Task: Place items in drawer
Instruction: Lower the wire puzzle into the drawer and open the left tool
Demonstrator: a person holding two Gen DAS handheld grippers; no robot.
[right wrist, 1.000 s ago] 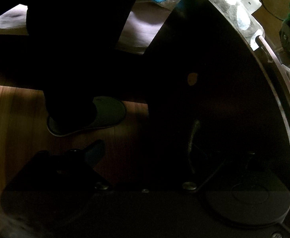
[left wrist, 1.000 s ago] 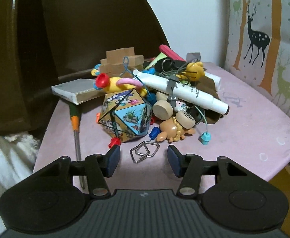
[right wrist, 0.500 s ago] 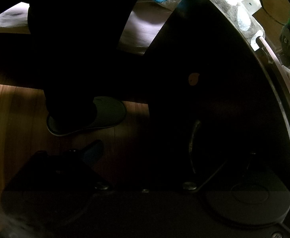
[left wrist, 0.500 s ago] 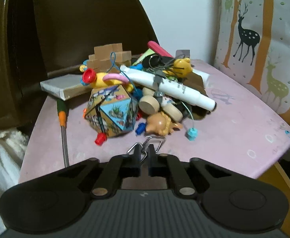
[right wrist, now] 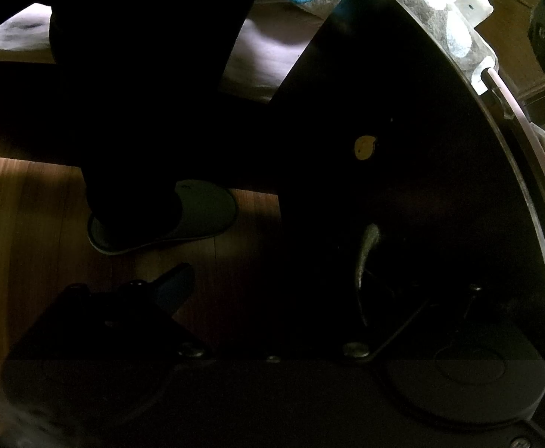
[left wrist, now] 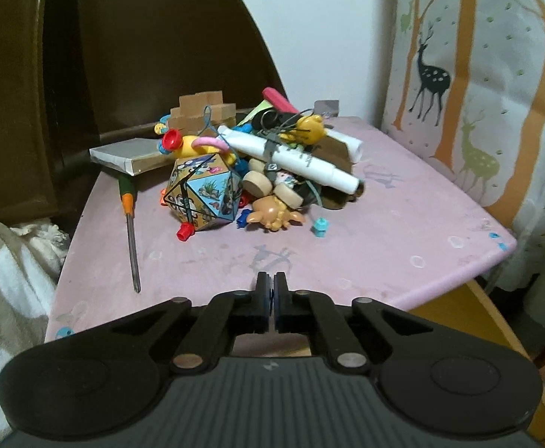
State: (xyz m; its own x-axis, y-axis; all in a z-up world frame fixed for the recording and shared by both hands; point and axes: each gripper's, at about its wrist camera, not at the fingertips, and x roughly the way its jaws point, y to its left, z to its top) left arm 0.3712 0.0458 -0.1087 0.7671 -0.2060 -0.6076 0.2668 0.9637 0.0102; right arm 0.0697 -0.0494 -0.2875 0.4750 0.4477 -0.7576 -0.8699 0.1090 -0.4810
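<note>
A pile of small items lies on the pink table (left wrist: 403, 231): a picture-covered polyhedron (left wrist: 203, 194), a white marker (left wrist: 295, 156), a screwdriver (left wrist: 130, 224), a tan crab toy (left wrist: 274, 211) and a flat box (left wrist: 127, 155). My left gripper (left wrist: 272, 291) is shut and raised above the table's near edge; the metal ring puzzle it closed on is hidden between its fingers. My right gripper (right wrist: 272, 276) is open in the dark, with one finger (right wrist: 175, 287) over the wooden floor and the other against a dark cabinet panel (right wrist: 403, 186).
A dark brown cabinet (left wrist: 123, 48) stands behind and left of the table. A deer-print curtain (left wrist: 477, 74) hangs on the right. White bedding (left wrist: 7, 268) lies at the left. A grey slipper (right wrist: 183, 216) on a foot rests on the floor.
My left gripper closed on the metal ring puzzle, then drew back and up from the pile; the puzzle has left the table. My right gripper barely moved.
</note>
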